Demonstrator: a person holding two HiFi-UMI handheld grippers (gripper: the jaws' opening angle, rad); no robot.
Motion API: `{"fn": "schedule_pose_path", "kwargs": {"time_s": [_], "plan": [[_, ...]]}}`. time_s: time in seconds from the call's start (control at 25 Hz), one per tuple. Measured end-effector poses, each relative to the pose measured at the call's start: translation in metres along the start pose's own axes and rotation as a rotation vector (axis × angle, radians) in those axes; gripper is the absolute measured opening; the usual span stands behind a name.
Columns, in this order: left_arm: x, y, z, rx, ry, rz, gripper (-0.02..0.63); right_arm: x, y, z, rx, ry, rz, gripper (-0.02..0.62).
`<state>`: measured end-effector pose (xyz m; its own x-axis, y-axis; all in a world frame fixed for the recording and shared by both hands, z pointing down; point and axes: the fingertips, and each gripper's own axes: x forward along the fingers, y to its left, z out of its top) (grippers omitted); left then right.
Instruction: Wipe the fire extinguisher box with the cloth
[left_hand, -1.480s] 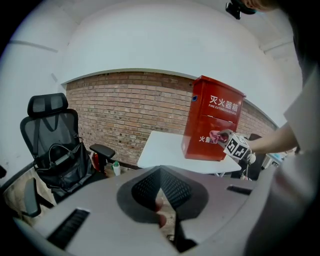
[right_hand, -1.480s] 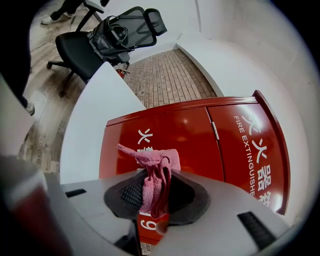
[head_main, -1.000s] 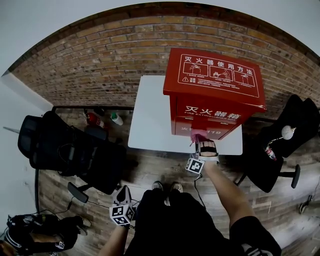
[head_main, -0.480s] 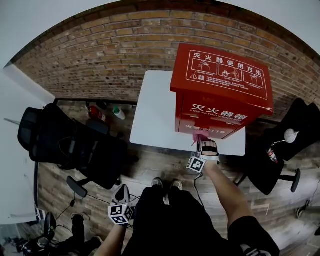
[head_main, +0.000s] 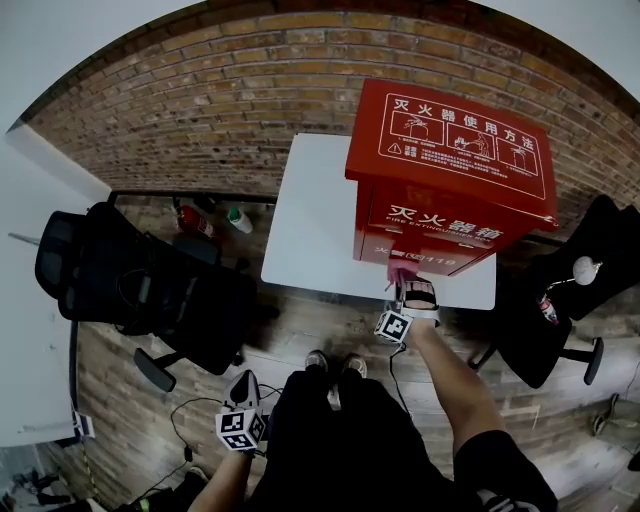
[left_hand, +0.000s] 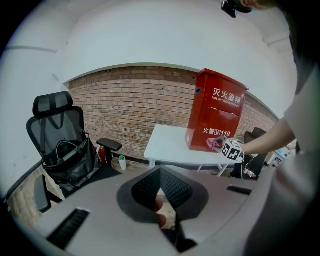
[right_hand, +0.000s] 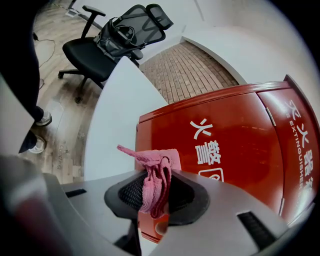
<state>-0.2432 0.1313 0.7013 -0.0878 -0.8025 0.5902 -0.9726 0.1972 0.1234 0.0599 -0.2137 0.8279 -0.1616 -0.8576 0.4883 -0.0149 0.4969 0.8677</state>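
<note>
The right gripper (head_main: 408, 284) is clamping its jaws on a crumpled pink woven cloth (right_hand: 154, 182) and holding it against the lower front of the red metal fire extinguisher box (head_main: 450, 170). The box is standing on the white rectangular worktop (head_main: 310, 220). The left gripper (head_main: 246, 382) is hanging low, well away from the worktop, with its jaws together and nothing between them.
</note>
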Motion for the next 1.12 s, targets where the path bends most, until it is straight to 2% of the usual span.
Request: {"fn": "schedule_pose_path", "kwargs": {"time_s": [0.36,0.64,1.12], "plan": [[-0.002,0.003,-0.004,-0.002,0.015,0.01,0.022,0.014,0.028,-0.002,-0.003,0.02,0.072,0.1],[-0.006,0.004,-0.008,-0.009,0.024,0.021,0.023,0.026,0.051,-0.006,-0.054,0.038,0.145,0.1],[-0.015,0.013,-0.016,-0.014,0.036,0.05,0.023,0.036,0.066,-0.007,-0.021,0.06,0.16,0.1]]}}
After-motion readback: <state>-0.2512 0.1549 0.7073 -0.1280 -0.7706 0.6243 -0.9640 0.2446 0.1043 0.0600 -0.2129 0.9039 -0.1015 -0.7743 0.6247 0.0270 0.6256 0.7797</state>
